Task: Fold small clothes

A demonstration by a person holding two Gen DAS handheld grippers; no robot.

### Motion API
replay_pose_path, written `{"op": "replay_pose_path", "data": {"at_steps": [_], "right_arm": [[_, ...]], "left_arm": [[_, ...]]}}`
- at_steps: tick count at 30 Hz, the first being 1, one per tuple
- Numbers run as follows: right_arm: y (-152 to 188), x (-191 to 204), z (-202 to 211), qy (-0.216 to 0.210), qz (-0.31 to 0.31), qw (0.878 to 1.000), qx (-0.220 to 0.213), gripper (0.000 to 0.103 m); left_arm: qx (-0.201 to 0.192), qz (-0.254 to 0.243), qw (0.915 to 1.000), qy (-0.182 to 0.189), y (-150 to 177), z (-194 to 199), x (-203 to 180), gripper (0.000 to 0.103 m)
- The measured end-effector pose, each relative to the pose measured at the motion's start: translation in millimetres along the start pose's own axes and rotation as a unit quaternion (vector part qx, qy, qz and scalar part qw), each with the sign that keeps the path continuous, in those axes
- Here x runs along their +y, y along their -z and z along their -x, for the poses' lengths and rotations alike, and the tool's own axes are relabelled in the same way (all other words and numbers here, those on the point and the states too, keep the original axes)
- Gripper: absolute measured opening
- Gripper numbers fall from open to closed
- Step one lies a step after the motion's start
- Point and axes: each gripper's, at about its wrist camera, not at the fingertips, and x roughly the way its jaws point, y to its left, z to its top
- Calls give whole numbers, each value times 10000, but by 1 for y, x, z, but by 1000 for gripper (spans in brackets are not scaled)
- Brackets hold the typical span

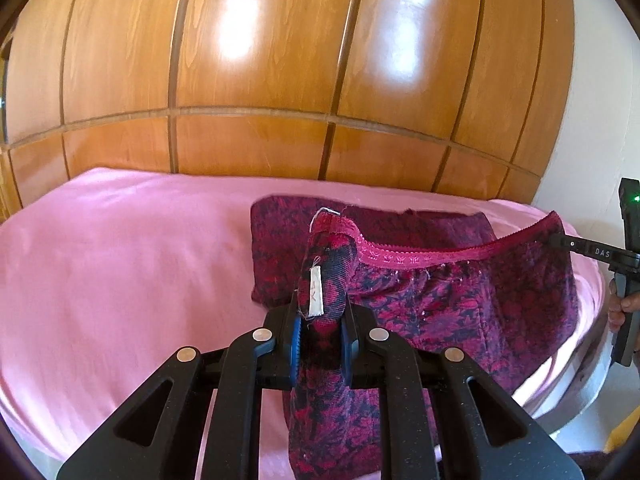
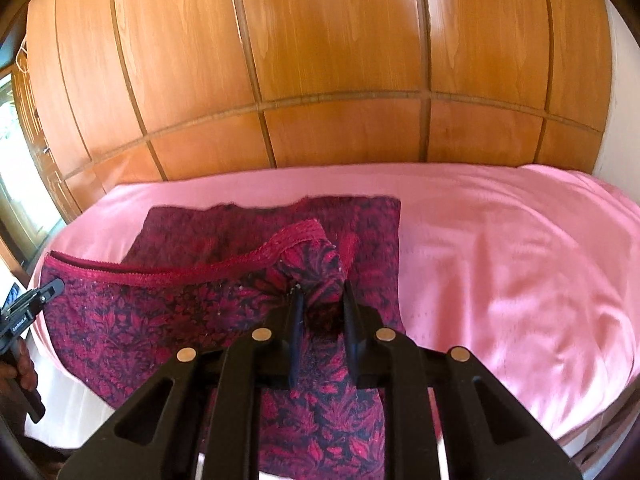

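Note:
A small dark red and navy flowered garment (image 1: 460,300) with a pink lace waistband (image 1: 420,256) is stretched between both grippers above the pink sheet (image 1: 120,264). My left gripper (image 1: 322,320) is shut on one waistband corner, where a white label (image 1: 315,292) shows. My right gripper (image 2: 320,300) is shut on the other corner of the garment (image 2: 160,312). The right gripper also shows at the right edge of the left wrist view (image 1: 560,242). A second piece of the same fabric (image 2: 360,220) lies flat on the sheet behind.
The pink sheet (image 2: 500,260) covers a bed or table. A glossy wooden panelled wall (image 1: 280,60) stands right behind it. A white wall (image 1: 600,120) is at the right. The person's hands hold the gripper handles at the frame edges.

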Motion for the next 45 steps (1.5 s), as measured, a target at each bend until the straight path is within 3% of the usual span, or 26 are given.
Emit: {"op": "replay_pose_path", "data": {"at_steps": [10,17,24,33,37,38,41,45], "right_arm": [[-63,-10,-58,136,-95,9996,-212,16],[-105,-13,-109,451,-162,9986,-233,16],[-120,-28,-166,831,-287,9961,43,16],[-97,-58,-239,1071,-623,9873,994,16],[-100,-61,-242,1044,-652,9851,1197,21],[-103,-60,-242,1010,-642,9855,1206,26],[-106,-60,-223,868,-699,9882,1046,51],[-89,-66,-188,477,-869,9915,840,57]], "left_arm": [[-145,-78,9995,-258,-65,-66,8,13],[35,-153,9979,-625,-106,-138,9,13],[371,7,9954,-881,-117,-197,20,13],[1397,412,9841,-1022,-90,-268,44,16],[1513,648,9822,-906,-93,-266,53,29],[1451,765,9825,-886,-94,-257,57,37],[1239,1122,9837,-664,-90,-228,66,42],[1084,1375,9843,-207,-59,-177,74,50]]}}
